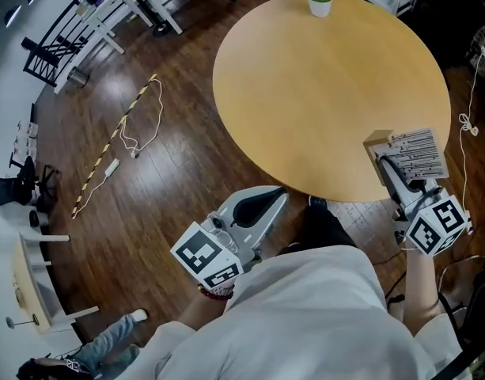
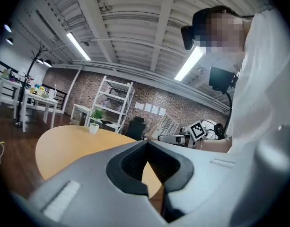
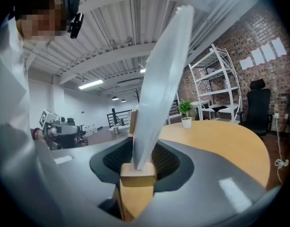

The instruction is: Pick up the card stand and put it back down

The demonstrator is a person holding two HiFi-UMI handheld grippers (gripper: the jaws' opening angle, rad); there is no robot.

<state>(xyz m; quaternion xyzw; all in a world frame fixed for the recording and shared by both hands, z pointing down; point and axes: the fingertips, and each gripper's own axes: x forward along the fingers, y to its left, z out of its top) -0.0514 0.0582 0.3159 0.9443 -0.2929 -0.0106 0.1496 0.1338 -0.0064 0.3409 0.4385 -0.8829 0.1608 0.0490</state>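
The card stand is a small wooden block [image 1: 377,142] [image 3: 137,178] carrying a clear upright panel [image 3: 162,79] with a printed card [image 1: 417,153]. My right gripper [image 1: 387,163] [image 3: 137,167] is shut on the wooden block, over the right near edge of the round wooden table [image 1: 321,93]. I cannot tell whether the block touches the tabletop. My left gripper [image 1: 275,197] [image 2: 147,148] is shut with nothing in it, held off the table's near edge in front of the person's body.
A small potted plant [image 1: 320,0] [image 2: 94,122] [image 3: 185,114] stands at the table's far edge. Cables [image 1: 135,125] lie on the dark wood floor to the left. White shelving [image 2: 114,103] stands by the brick wall.
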